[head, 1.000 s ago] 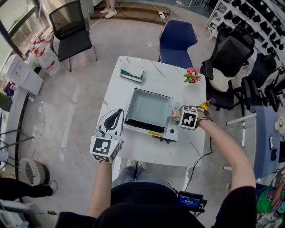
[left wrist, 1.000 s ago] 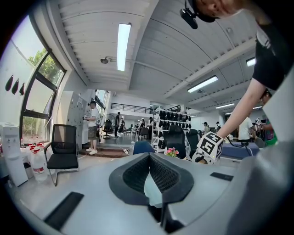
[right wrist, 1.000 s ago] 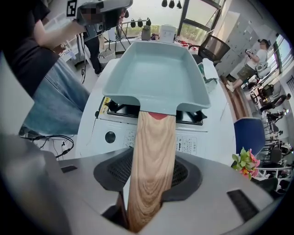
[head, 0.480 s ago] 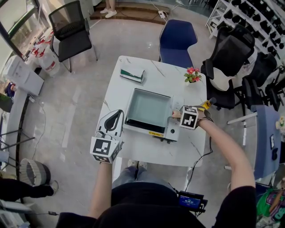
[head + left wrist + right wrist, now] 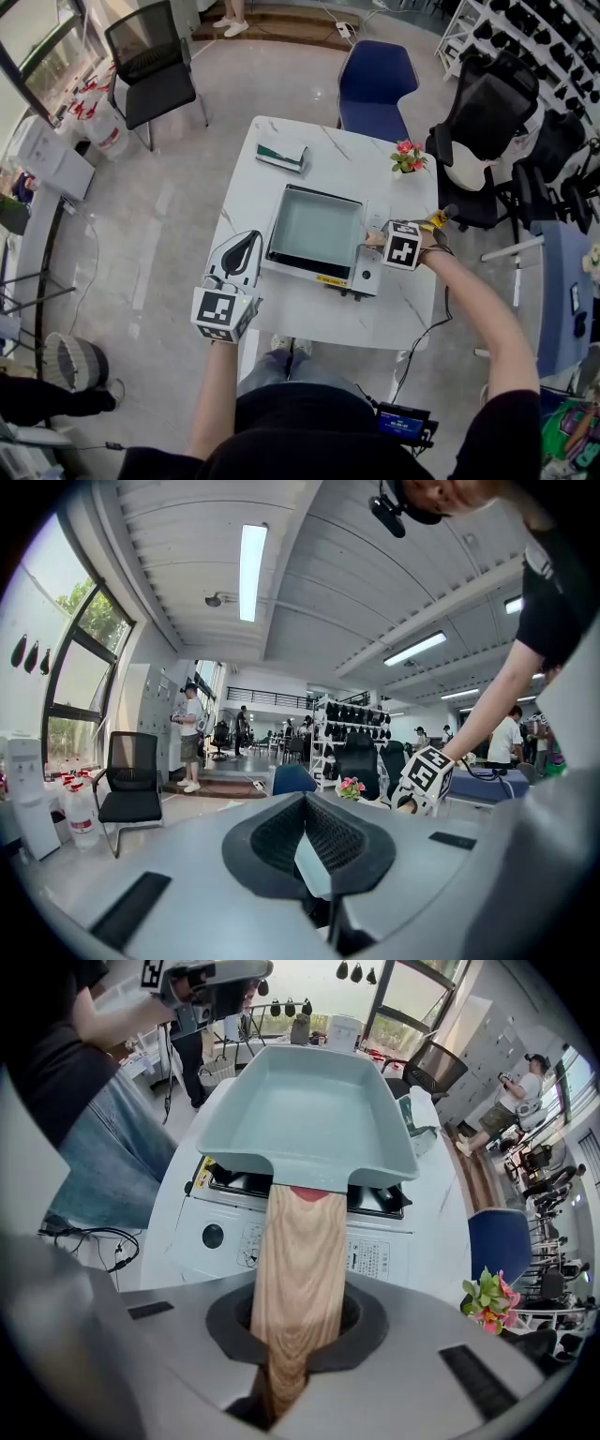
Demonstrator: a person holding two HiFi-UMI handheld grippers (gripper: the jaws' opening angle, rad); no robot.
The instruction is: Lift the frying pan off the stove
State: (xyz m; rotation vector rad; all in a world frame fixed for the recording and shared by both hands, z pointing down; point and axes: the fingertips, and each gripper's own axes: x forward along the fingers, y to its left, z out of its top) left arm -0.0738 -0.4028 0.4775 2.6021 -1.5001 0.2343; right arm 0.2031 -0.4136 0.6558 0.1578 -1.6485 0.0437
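Note:
A square pale-green frying pan [image 5: 314, 230] sits on a white single-burner stove [image 5: 364, 277] in the middle of the table. Its wooden handle [image 5: 295, 1260] points right and runs straight between the jaws of my right gripper [image 5: 375, 242]. Those jaws are closing, and the pads hug the handle's sides [image 5: 291, 1335]. The pan [image 5: 309, 1110] rests level on the burner. My left gripper [image 5: 247, 239] hovers over the table's left edge, apart from the stove. It is shut with nothing in it [image 5: 314, 864].
The white marble table [image 5: 405, 319] also carries a small flower pot [image 5: 406, 157] at the back right and a green-and-white box [image 5: 281, 157] at the back left. A blue chair [image 5: 377, 84] stands behind the table, with black chairs to the right.
The right gripper's jaws have closed in on the wooden handle. The pan still rests on the stove, and the left gripper has not moved.

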